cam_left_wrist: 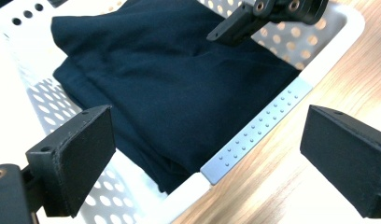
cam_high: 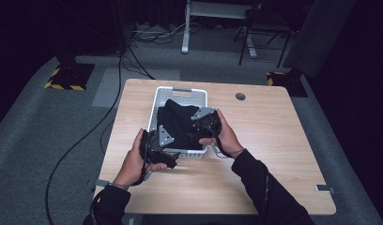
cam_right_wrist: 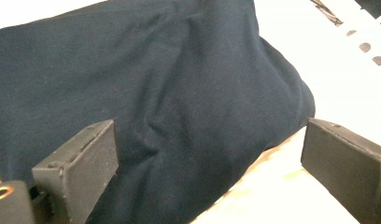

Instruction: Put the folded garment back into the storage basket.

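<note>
High view: the dark garment [cam_high: 176,123] lay folded inside the white basket [cam_high: 180,93] on the wooden table [cam_high: 264,136]. Both the left gripper [cam_high: 170,158] and right gripper [cam_high: 195,136] stood wide apart, gripping nothing. Placement looked complete; only withdrawal seemingly remained.

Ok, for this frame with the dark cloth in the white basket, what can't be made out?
- Basket floor: covered by the dark cloth in the left gripper view.
- Cloth type and fold: high view too small and dark; cut by the frame edges in the right gripper view.
- Left gripper fingers: high view, black against cloth and shadow.
- Right gripper fingers: same, lost against the cloth.
</note>
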Demonstrator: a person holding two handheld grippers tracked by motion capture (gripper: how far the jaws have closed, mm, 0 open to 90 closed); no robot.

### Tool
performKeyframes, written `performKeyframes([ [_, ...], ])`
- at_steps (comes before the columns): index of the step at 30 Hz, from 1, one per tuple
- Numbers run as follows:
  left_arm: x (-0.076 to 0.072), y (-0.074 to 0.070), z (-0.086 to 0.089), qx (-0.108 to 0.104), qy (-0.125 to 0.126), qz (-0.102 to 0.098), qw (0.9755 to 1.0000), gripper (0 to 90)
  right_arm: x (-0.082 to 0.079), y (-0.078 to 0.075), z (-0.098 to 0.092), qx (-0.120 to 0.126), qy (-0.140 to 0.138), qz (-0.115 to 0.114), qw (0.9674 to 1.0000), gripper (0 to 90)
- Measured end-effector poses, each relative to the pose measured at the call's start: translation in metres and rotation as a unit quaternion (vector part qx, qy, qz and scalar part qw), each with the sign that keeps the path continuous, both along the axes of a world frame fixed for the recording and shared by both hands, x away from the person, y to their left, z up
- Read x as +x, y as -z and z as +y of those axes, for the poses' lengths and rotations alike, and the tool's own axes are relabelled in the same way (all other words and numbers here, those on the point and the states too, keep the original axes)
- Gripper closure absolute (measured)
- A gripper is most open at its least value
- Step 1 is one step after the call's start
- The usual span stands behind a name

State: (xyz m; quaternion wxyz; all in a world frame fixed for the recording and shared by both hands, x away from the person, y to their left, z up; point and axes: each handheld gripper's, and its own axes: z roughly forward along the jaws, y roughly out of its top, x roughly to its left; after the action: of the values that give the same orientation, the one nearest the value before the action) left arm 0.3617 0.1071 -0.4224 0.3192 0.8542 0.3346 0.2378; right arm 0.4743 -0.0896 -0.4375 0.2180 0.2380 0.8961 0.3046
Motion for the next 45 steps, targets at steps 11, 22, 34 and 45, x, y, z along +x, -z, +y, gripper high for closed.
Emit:
performKeyframes([
  [11,-0.006,-0.001,-0.01,0.013,0.011,-0.009,0.9998,2.8,-0.001,-0.006,-0.005,-0.009,-0.005,-0.001,0.9999,5.0],
  [22,-0.013,-0.003,-0.018,0.009,0.012,-0.021,0.9997,3.4,-0.005,-0.016,-0.01,-0.018,-0.015,-0.01,0.9997,5.2],
  [34,-0.022,-0.004,-0.028,0.005,0.015,-0.033,0.9993,3.7,-0.012,-0.027,-0.02,-0.02,-0.025,-0.016,0.9994,5.1],
  [45,-0.029,-0.006,-0.034,-0.003,0.021,-0.044,0.9988,2.4,-0.026,-0.039,-0.029,-0.03,-0.04,-0.027,0.9984,4.6],
])
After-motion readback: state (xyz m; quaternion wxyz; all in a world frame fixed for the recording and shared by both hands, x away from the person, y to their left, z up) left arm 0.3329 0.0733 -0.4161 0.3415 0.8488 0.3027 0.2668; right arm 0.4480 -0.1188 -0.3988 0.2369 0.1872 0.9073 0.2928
